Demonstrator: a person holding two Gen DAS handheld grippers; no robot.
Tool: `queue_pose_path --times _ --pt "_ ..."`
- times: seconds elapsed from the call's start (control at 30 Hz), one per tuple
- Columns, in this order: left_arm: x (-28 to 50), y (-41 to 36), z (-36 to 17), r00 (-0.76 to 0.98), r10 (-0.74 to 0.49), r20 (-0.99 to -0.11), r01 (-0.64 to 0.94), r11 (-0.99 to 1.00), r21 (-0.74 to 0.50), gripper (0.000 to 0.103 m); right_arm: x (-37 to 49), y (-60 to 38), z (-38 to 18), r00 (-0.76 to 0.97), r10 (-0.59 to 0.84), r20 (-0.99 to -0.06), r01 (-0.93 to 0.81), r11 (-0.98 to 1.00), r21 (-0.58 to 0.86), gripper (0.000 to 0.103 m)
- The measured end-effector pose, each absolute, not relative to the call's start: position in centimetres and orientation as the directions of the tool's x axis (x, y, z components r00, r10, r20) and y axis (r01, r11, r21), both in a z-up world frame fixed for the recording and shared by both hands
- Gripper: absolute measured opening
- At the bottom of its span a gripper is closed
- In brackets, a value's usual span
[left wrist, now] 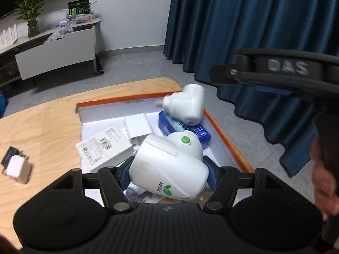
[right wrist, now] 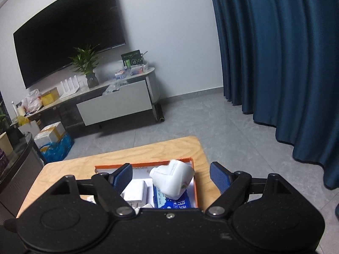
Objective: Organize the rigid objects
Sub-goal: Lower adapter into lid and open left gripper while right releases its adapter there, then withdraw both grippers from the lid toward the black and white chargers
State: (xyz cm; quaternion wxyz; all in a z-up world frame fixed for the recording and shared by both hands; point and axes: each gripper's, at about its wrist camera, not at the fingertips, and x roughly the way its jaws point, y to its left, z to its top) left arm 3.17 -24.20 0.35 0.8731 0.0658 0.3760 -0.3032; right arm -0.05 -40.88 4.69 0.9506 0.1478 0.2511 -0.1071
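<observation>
One tongs [left wrist: 168,174] around white device [left wrist: 169,165].

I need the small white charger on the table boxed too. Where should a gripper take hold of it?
Grip the white charger across its two flat side faces, coming from above. It lies on the bare wooden table, left of the orange box, beside a small dark item; the open right gripper is probably best.
</observation>
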Motion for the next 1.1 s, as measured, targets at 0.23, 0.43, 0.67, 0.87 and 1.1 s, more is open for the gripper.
queue_pose_path --times 0.23,0.43,0.67,0.87,1.1 --pt "3.5 -24.5 1.2 0.545 -0.511 -0.665 0.589 0.798 -0.131 0.081 -1.4 -40.7 5.0 0.855 -0.155 -0.495 0.292 0.932 0.213 0.096" --pt "3.4 -23.2 2.1 0.585 -0.449 -0.675 0.526 0.844 -0.105 0.091 -1.5 -39.6 5.2 0.851 -0.145 -0.505 0.279 0.939 0.200 0.097" --pt "3.7 -20.7 3.0 0.633 -0.367 -0.681 0.441 0.895 -0.072 0.099 -1.7 -38.0 5.5 0.848 -0.141 -0.510 0.271 0.944 0.190 0.098" --pt "3.8 -18.3 3.6 0.655 -0.332 -0.679 0.394 0.916 -0.068 0.101 -1.6 -36.1 5.4 0.845 -0.124 -0.520 0.250 0.951 0.180 0.099" --pt "4.1 -15.8 3.9 0.676 -0.300 -0.673 0.345 0.936 -0.072 0.101 -0.9 -33.8 5.4 0.844 -0.086 -0.529 0.208 0.962 0.174 0.099"
